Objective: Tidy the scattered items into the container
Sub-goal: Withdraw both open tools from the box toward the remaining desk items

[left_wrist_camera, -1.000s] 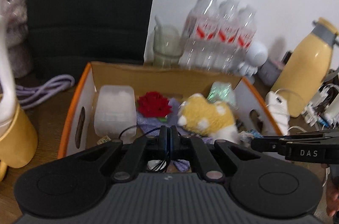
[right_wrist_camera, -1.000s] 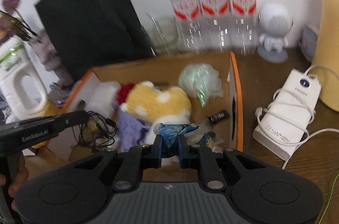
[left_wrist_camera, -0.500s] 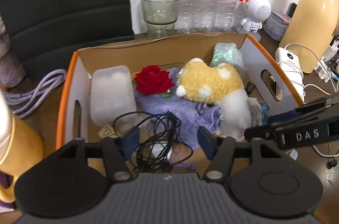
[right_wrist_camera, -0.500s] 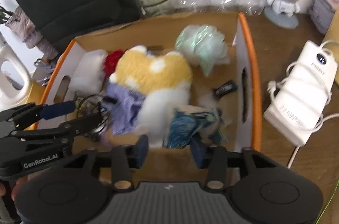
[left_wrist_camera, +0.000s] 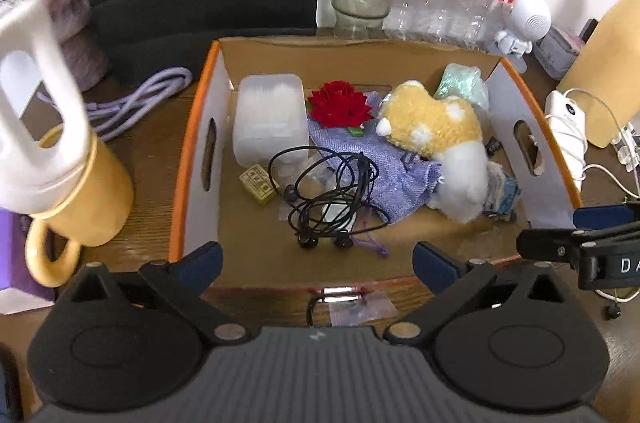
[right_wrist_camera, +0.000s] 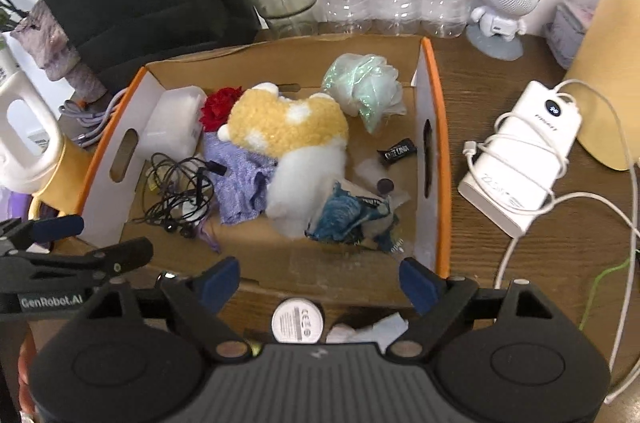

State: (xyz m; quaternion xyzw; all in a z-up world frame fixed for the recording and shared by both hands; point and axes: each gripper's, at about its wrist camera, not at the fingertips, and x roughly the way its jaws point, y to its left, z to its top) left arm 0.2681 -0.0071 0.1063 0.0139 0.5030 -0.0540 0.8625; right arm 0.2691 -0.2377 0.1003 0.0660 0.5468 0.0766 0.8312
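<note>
Both grippers over the orange-rimmed cardboard box (left_wrist_camera: 192,159) – jaws opening, nothing between them.

Left gripper (left_wrist_camera: 316,265) at bottom centre of its frame, spread wide; tangled black earphone cable (left_wrist_camera: 328,191) lies loose on the box floor just above it, partly over the lavender knitted cloth (left_wrist_camera: 384,163). Right gripper (right_wrist_camera: 320,281) likewise empty – crumpled blue patterned fabric (right_wrist_camera: 348,215) rests in the box, lower centre, against the yellow-and-white plush toy (right_wrist_camera: 292,143).
</note>
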